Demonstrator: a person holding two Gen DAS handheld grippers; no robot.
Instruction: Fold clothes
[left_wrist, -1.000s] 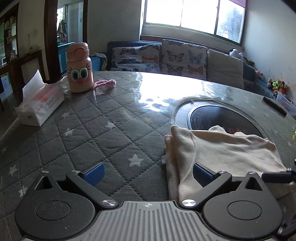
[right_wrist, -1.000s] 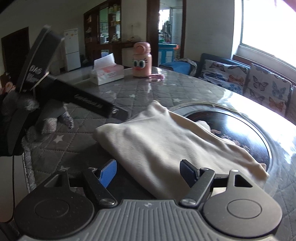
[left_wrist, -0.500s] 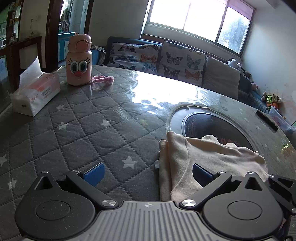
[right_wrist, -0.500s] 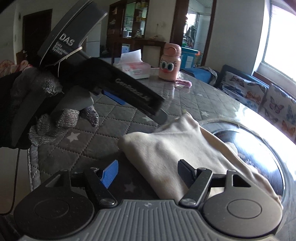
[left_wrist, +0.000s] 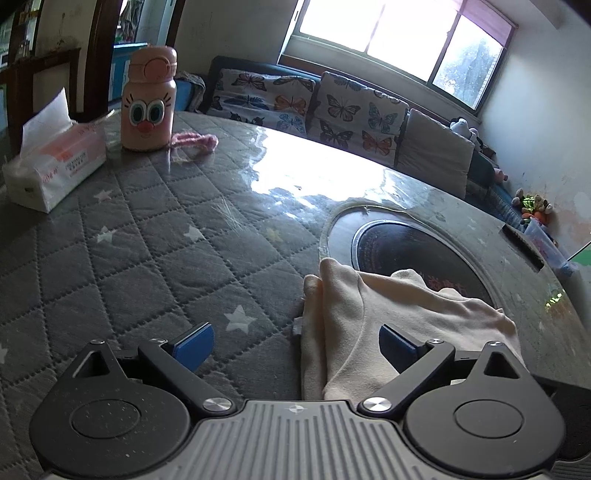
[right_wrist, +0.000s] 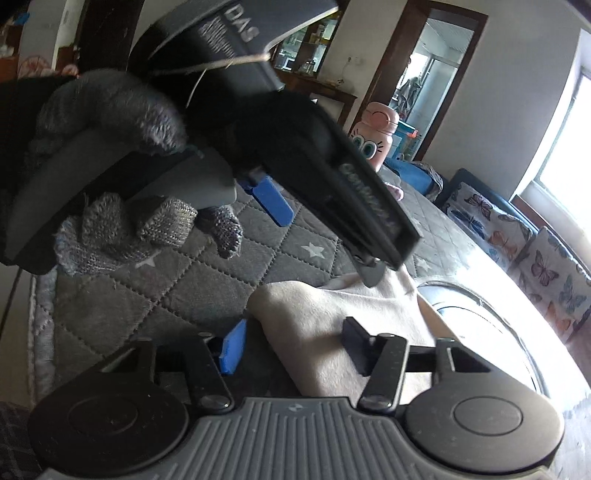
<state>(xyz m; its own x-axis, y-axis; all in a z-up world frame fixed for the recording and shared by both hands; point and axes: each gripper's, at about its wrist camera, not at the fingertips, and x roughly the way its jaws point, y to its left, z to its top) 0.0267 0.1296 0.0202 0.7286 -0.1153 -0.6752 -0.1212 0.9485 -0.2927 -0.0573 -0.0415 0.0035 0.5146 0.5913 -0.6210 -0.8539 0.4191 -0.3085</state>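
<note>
Both hand-held grippers released. Right hand-held gripper (right_wrist: 291, 349) straddles near corner of cream garment (right_wrist: 332, 325) on quilted surface (left_wrist: 147, 236); left hand-held gripper (left_wrist: 295, 345) sits w/ cloth (left_wrist: 388, 310) ahead-right. Garment's long axis runs away toward inset burner (left_wrist: 417, 251); right is nearer.

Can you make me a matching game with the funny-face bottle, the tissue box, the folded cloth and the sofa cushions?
Things:
1. bottle
2. tissue box
3. folded cloth
4. sofa cushions

Clues:
A. butterfly print
B. cream, partly over the dark round plate
C. pink with big eyes
D. white, with a tissue sticking up

Pairs: 1-C, 2-D, 3-B, 4-A
</note>
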